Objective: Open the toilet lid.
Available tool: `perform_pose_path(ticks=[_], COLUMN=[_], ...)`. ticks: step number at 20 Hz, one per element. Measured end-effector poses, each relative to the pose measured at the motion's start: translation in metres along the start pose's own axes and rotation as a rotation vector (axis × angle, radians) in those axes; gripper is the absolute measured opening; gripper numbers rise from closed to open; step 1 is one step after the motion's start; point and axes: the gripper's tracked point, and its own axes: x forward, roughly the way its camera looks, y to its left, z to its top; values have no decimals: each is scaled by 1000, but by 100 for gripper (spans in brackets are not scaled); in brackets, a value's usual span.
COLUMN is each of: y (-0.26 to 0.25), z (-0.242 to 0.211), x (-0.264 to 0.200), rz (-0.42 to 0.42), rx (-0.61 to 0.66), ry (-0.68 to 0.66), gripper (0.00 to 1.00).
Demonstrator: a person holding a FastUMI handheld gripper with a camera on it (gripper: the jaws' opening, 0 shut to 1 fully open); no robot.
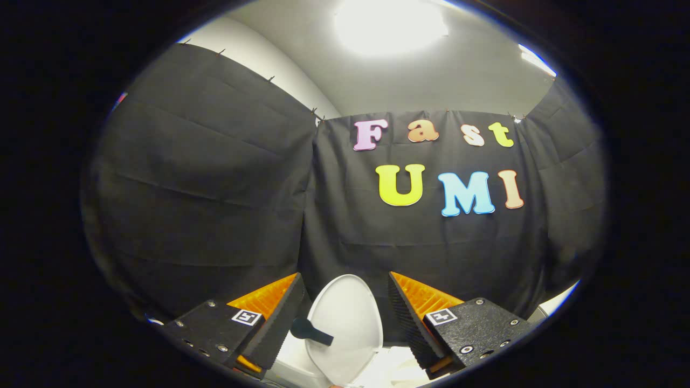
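The white toilet lid (347, 323) stands raised, nearly upright, its oval face seen between and just beyond my two fingers. A dark handle (310, 330) sticks out from the lid's left side, close to my left finger. Below the lid, a pale part of the toilet (396, 364) shows between the fingers. My gripper (345, 288) is open, its orange-and-black fingers (280, 310) spread wide on either side of the lid, with nothing pressed between them.
Black cloth walls (215, 188) close the booth behind and to both sides of the toilet. A bright ceiling lamp (391, 24) shines overhead. A strip of pale floor or wall (558, 302) shows low on the right.
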Motion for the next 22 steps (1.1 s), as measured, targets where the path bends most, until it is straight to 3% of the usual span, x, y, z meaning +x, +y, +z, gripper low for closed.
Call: perform_pose_path(ticks=[10,17,22], y=[-197,-263,-284], z=[-29,-50,-39], x=[-46,-109,-158], rz=[-245,-309,-339], rx=[-120,-99,-91], ry=[66,118,141], gripper=[95,95,95])
